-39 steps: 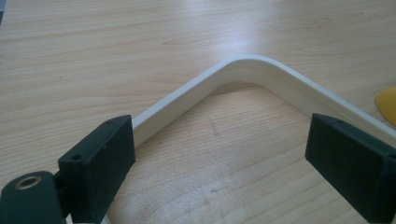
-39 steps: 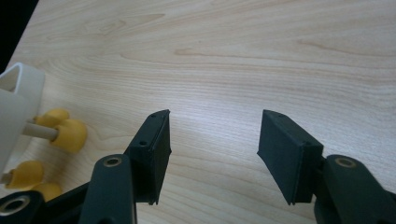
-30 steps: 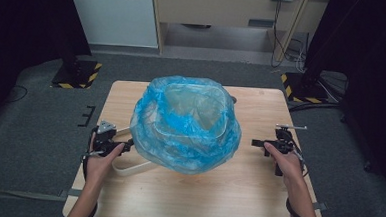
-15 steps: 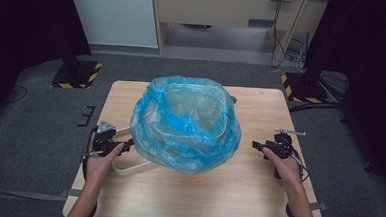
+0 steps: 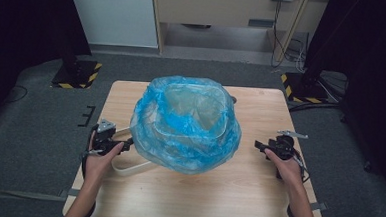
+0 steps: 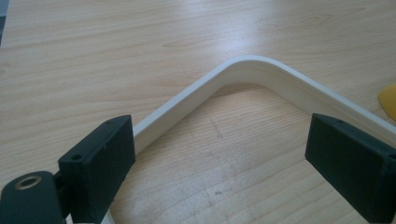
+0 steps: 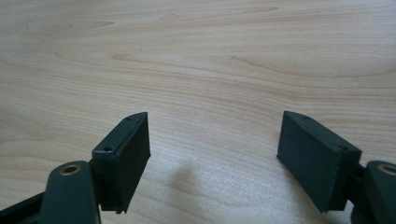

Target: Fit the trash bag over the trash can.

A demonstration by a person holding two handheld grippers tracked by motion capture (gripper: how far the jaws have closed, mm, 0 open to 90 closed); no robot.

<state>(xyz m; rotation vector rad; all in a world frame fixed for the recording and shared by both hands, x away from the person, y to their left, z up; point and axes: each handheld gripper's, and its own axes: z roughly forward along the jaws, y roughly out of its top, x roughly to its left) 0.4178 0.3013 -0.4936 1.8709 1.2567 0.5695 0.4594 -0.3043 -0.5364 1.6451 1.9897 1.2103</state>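
From above, the blue bag (image 5: 185, 125) covers a tub mid-counter (image 5: 276, 193); left tongs (image 5: 124, 146) near the left edge, right tongs (image 5: 260, 146) near the right.

Left gripper view: tongs released, straddling a white handle (image 6: 243, 70).

Right gripper view: tongs released, just been opening, nothing between them.

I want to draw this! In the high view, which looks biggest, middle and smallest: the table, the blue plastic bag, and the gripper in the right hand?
1. Table, biggest.
2. Blue plastic bag, draped over a bin, middle.
3. Right gripper, smallest by far, jaws open, nothing between them.
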